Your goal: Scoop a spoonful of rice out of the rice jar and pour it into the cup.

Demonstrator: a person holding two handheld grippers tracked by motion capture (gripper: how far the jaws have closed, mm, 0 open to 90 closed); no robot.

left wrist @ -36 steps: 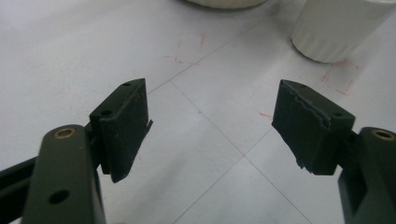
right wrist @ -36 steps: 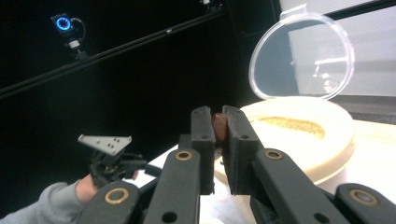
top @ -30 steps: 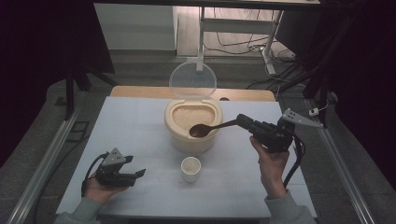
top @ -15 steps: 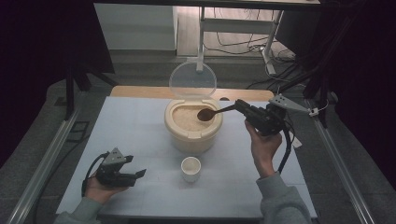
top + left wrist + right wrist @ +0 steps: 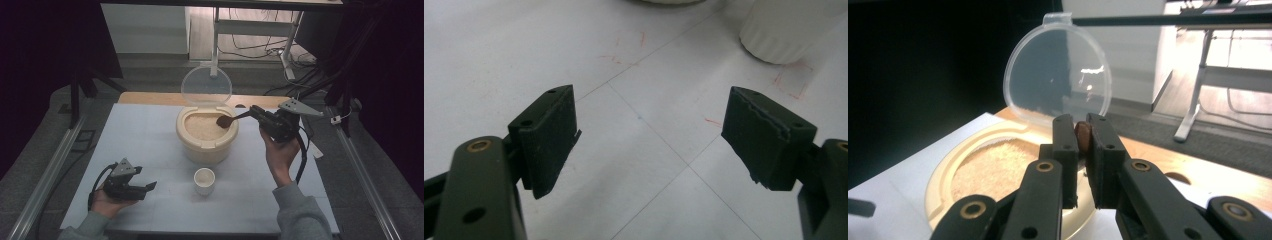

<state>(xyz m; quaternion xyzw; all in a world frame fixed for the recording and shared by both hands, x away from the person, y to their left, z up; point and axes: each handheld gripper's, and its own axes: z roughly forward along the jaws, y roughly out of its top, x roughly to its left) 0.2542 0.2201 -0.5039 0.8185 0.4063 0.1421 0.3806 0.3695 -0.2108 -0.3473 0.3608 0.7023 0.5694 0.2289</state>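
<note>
Since the earlier frame the right gripper (image 5: 256, 113) has swung the dark brown wooden spoon (image 5: 227, 120) from the near rim of the round cream plastic rice container (image 5: 206, 131) to over its far right side; the spoon bowl now sits just above the pale rice (image 5: 201, 128), by the hinge of the upright clear round lid (image 5: 206, 86). In the right gripper view its fingers (image 5: 1066, 150) are clamped on the brown spoon handle (image 5: 1082, 136). The left gripper (image 5: 145, 188) rests low at the near left of the white desk (image 5: 140, 135), well apart from the container; its fingers (image 5: 549, 135) have just been opening and stand wide apart with nothing between them. A small white ribbed cup (image 5: 204, 180) of rice stands on the desk in front of the container, between the two hands.
</note>
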